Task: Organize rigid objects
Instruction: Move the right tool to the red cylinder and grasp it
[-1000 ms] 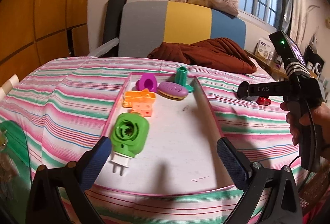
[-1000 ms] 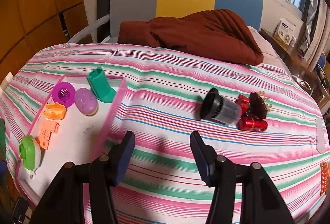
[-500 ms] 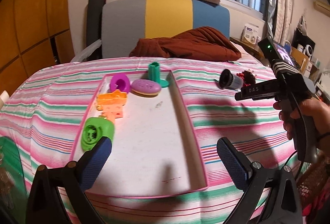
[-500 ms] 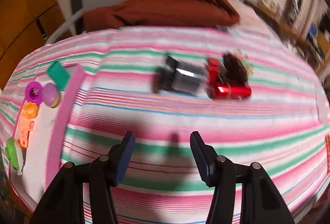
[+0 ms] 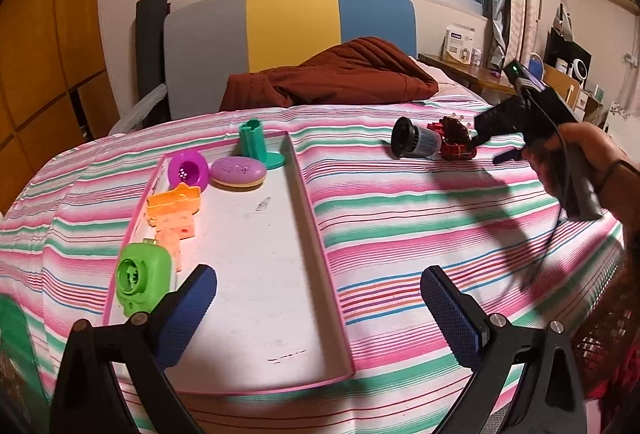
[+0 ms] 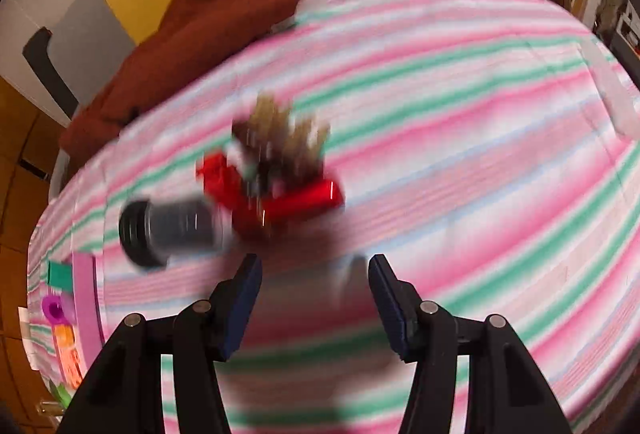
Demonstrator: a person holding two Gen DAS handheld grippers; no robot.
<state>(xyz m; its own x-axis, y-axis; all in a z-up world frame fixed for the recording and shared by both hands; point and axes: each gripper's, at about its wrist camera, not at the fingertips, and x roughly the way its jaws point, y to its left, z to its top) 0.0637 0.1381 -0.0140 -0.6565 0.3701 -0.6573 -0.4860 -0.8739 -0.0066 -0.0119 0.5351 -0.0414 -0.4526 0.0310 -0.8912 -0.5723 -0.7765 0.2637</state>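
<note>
A pink-rimmed white tray (image 5: 308,194) lies on the striped bed. It holds a green plug-in device (image 5: 142,276), orange pieces (image 5: 172,210), a purple cup (image 5: 188,170), a purple oval (image 5: 239,172) and a teal stand (image 5: 256,146). A black-capped grey cylinder (image 5: 414,143) (image 6: 172,230) and a red toy (image 5: 456,144) (image 6: 276,190) lie on the bed to the right of the tray. My left gripper (image 5: 320,298) is open and empty over the tray's near end. My right gripper (image 6: 314,282) is open and empty, just short of the red toy; this view is blurred.
A brown blanket (image 5: 332,78) lies at the head of the bed before a grey, yellow and blue headboard (image 5: 292,22). A cluttered side shelf (image 5: 472,74) stands at the right. The striped bedcover (image 5: 420,218) spreads between tray and toys.
My right gripper has swung right and moved in close to the red toy and the cylinder. My left gripper has drawn back and turned right, so the tray sits further left in its view.
</note>
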